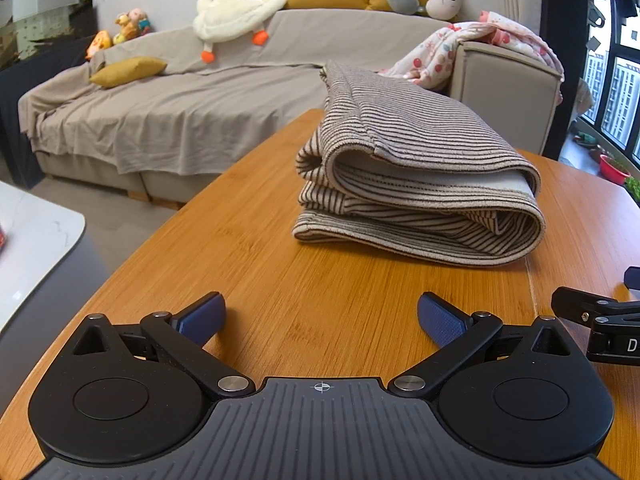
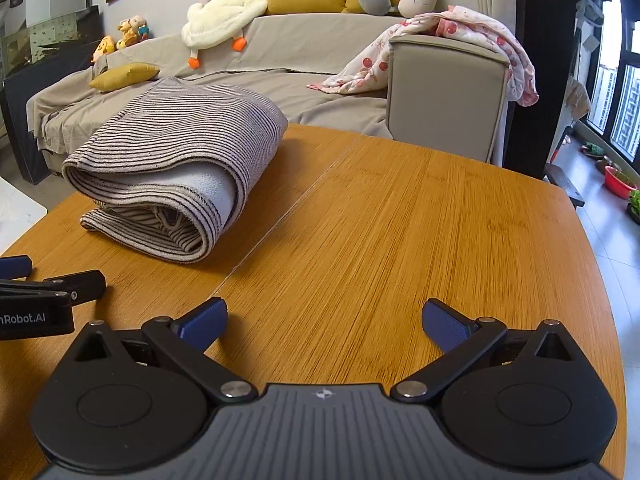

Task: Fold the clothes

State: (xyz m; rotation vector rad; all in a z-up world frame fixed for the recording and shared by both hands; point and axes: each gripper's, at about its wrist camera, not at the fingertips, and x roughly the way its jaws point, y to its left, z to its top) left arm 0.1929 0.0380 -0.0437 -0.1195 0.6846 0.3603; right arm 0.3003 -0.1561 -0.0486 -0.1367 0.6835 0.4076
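striped cloth [image 1: 416, 184] – folded up on the wooden table [image 1: 280, 264] | left gripper [image 1: 320, 320] – fingers wide apart, holding nothing | right gripper [image 2: 324, 322] – wide apart too, holding nothing

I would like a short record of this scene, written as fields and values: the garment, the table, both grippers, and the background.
garment: striped garment, folded into a thick bundle, lying on the table
table: wooden table, a seam line runs across the top
left gripper: open, holding nothing, low over the table, apart from the garment
right gripper: open, holding nothing, over bare wood to the right of the garment
background: covered sofa with a plush goose and yellow cushions
fold state: looks finished
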